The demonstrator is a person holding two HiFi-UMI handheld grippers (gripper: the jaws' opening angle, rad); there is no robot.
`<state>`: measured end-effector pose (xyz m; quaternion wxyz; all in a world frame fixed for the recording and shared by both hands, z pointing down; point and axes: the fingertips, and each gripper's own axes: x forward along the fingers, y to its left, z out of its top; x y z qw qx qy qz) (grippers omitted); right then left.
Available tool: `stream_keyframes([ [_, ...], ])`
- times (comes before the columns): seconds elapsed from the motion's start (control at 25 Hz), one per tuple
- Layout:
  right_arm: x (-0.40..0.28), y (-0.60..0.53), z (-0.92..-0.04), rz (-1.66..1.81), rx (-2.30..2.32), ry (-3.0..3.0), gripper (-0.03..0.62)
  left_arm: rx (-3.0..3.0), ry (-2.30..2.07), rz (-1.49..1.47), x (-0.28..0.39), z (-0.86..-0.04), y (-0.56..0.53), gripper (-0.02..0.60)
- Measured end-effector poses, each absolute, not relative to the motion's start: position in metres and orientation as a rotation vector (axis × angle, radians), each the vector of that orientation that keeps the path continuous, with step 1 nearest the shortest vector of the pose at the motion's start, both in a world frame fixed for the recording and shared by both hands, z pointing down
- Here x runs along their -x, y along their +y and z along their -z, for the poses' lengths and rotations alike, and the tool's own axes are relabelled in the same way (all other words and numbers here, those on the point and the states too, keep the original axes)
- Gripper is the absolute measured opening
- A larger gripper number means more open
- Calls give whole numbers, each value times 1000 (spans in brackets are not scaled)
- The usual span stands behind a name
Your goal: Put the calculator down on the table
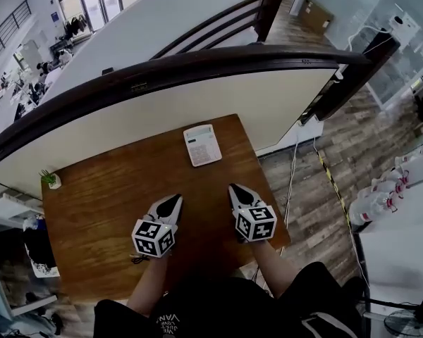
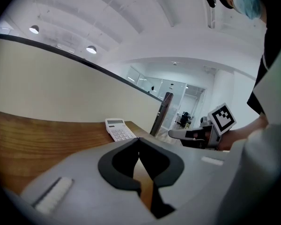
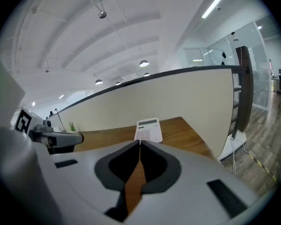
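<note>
- The left claw was closed. Its two jaws met at the tips with nothing between them, and only a strip of brown wood showed through the slit behind the tips.
- The right claw was closed in the same way, its jaws drawn together and gripping nothing.
- In the head view both claws sat low in the middle of the frame, side by side but not touching. Their tips pointed up the frame and leaned slightly toward each other. A forearm came up from the bottom edge to each one.
- Both hung over the near half of the table.
- The calculator lay flat on the table with its keys up and its display end farthest from the person. Neither claw touched it.
- In the head view the calculator sat above the claws at about mid-frame, near the table's far edge and well apart from both sets of tips.
- From the left gripper view it appeared just above and left of the jaw tips. From the right gripper view it lay straight ahead, just above the tips.
- A small plant stood at the table's far left corner, at the left of the head view.
- A cream partition with a dark top rail ran behind the table's far edge.
</note>
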<state>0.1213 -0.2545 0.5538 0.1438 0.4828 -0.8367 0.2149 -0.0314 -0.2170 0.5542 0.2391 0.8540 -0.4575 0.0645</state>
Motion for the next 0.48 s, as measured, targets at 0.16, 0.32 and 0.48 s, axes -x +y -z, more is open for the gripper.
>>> stream_keyframes([
  [0.16,-117,-225,-551,-621,-1402,-2397,18,-2365,-1222,-203,42,-550,-192,12],
  [0.32,-114,-199,-548,-625,-1431,-2381,18,-2370,-1196,-214,52,-550,-168,12],
  [0.48,-112,-172,-545,-631,-1467,-2369,17,-2379,-1160,-228,58,-552,-145,12],
])
